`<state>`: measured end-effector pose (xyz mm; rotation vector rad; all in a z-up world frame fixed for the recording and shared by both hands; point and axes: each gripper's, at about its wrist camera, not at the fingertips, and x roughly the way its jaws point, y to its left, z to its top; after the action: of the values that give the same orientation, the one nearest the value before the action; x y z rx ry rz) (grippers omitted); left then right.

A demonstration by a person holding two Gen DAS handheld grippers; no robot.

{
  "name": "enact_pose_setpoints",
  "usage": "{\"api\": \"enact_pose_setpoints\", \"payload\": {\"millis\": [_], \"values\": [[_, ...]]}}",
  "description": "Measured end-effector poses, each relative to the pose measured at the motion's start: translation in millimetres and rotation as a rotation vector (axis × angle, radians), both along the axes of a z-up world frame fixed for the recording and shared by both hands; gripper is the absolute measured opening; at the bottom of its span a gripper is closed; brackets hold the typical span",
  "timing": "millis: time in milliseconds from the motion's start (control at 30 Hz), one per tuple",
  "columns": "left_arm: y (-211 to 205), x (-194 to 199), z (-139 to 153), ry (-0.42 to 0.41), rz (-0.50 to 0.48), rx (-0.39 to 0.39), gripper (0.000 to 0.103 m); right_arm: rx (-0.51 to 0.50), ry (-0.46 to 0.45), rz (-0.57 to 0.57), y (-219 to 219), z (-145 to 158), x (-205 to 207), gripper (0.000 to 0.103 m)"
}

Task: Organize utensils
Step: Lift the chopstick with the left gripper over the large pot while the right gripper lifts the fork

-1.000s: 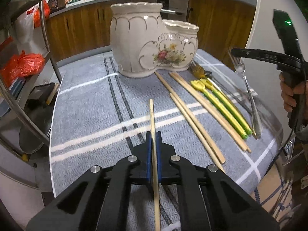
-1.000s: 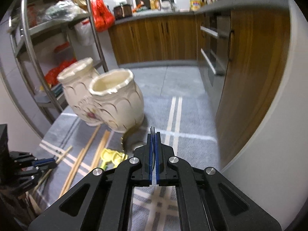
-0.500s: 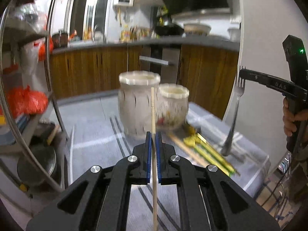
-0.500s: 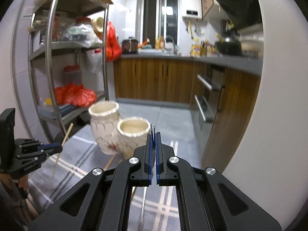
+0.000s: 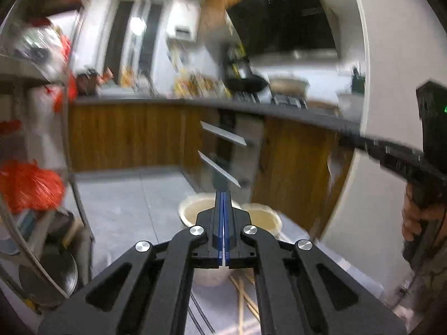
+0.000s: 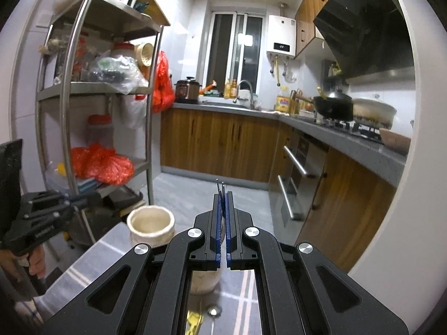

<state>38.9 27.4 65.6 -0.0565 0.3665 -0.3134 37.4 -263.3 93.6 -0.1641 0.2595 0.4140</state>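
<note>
Cream ceramic holder (image 5: pixel 192 209) with 2 openings sits on the table below the left gripper (image 5: pixel 224 195), whose fingers are clenched on a thin pale chopstick (image 5: pixel 224 261); more chopsticks (image 5: pixel 241 298) lie beneath. From the right wrist, the right gripper (image 6: pixel 222 195) grasps a fork (image 6: pixel 220 188), tines up, above the holder (image 6: pixel 151 224).
</note>
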Motion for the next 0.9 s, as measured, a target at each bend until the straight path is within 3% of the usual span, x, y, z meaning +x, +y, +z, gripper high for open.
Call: {"api": "enact_pose_setpoints", "payload": {"millis": [67, 233, 367, 400, 733, 833, 900], "values": [[-5, 1, -11, 0.071, -0.014, 0.042, 0.0, 0.0, 0.003, 0.004, -1, -1, -1, 0.003], [-23, -3, -72, 0.277, -0.082, 0.156, 0.003, 0.003, 0.016, 0.0, -3, -4, 3, 0.003], [-27, -3, -108, 0.379, -0.1, 0.165, 0.025, 0.006, 0.019, -0.003, -4, -6, 4, 0.003], [-30, -2, -115, 0.393, -0.106, 0.178, 0.025, 0.006, 0.02, -0.002, -4, -6, 4, 0.003], [-48, 13, -142, 0.487, -0.127, 0.253, 0.024, 0.002, 0.018, 0.002, -1, -10, 2, 0.003], [-50, 16, -143, 0.498, -0.109, 0.274, 0.008, 0.006, 0.021, 0.002, 0, -11, 1, 0.003], [-45, 16, -142, 0.51, -0.115, 0.251, 0.004, 0.007, 0.021, 0.001, 0, -12, 1, 0.003]]}}
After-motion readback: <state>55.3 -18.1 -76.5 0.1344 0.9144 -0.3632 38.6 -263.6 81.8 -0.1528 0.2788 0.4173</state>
